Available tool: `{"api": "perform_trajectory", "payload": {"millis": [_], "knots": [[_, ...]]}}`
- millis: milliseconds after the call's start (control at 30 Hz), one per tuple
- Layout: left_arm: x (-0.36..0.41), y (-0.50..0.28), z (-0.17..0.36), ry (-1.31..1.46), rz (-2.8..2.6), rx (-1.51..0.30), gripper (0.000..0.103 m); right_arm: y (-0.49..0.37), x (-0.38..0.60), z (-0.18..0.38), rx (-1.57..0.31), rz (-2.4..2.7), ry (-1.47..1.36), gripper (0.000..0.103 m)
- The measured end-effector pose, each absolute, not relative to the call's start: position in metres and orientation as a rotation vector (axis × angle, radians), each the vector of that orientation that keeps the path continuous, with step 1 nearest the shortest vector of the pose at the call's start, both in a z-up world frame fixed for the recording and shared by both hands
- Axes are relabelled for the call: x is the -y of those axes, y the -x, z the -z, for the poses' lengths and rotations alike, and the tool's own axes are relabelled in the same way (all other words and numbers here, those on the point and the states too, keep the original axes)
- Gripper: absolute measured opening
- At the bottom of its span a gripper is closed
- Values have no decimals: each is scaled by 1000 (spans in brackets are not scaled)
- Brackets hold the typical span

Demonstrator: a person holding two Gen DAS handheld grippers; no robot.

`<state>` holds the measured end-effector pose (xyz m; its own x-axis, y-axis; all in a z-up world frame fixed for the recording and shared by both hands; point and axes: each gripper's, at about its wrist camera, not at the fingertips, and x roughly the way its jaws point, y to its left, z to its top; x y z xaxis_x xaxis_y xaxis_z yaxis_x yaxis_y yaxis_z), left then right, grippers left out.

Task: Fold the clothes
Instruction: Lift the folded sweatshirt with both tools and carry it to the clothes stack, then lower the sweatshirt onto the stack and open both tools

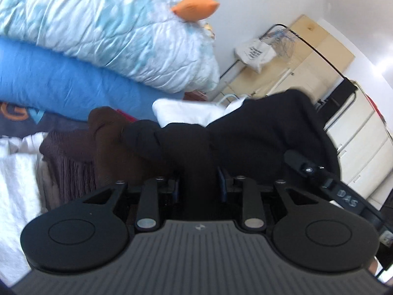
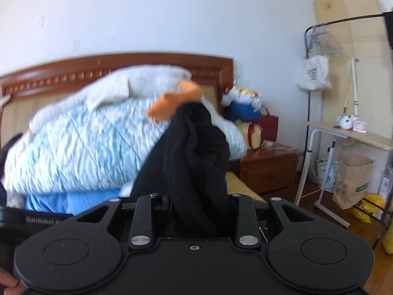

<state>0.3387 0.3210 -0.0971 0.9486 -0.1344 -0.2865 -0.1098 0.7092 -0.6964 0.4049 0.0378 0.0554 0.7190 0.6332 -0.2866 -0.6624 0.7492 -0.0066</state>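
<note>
Black garment [image 2: 194,162] hides quilt [image 2: 93,142], blocks view.

Bed piled with bedding and loose clothes

The bed [image 2: 245,184], backed by a carved wooden headboard [image 2: 122,66], carried a rumpled pale blue-and-white quilt [image 2: 86,147] over a blue sheet [image 2: 73,201]. In the left wrist view a brown knit garment [image 1: 81,152] and white cloth [image 1: 17,177] lay heaped beside that bedding.
</note>
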Motion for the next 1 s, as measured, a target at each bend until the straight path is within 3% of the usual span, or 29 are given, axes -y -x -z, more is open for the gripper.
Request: {"api": "perform_trajectory", "payload": {"millis": [333,367,400,433,633,700,833,933,967,1000], "knots": [[-313,-346,116,859,12,-364,36,-480,-12,-27,-522,-730,-253,42],[-313,-345,114,853,11,-364,36,-482,-14,-28,-520,-715,-236,38],[-312,-344,112,847,9,-364,35,-484,-16,-29,-517,-699,-220,27],[-311,-343,110,839,7,-361,35,-485,-18,-30,-514,-684,-204,24],[-310,-344,113,870,32,-368,35,-497,-31,-35,-498,-591,-106,23],[-309,-345,112,847,18,-414,36,-501,-35,-36,-492,-559,-74,30],[-306,-342,102,826,22,-422,37,-504,-33,-40,-488,-483,-79,69],[-303,-328,87,774,-11,-343,37,-487,-23,-52,-450,-399,-138,67],[-304,-322,82,765,-33,-320,37,-479,-21,-57,-428,-371,-140,63],[-304,-317,78,752,-58,-305,37,-466,-28,-63,-377,-339,-96,53]]}}
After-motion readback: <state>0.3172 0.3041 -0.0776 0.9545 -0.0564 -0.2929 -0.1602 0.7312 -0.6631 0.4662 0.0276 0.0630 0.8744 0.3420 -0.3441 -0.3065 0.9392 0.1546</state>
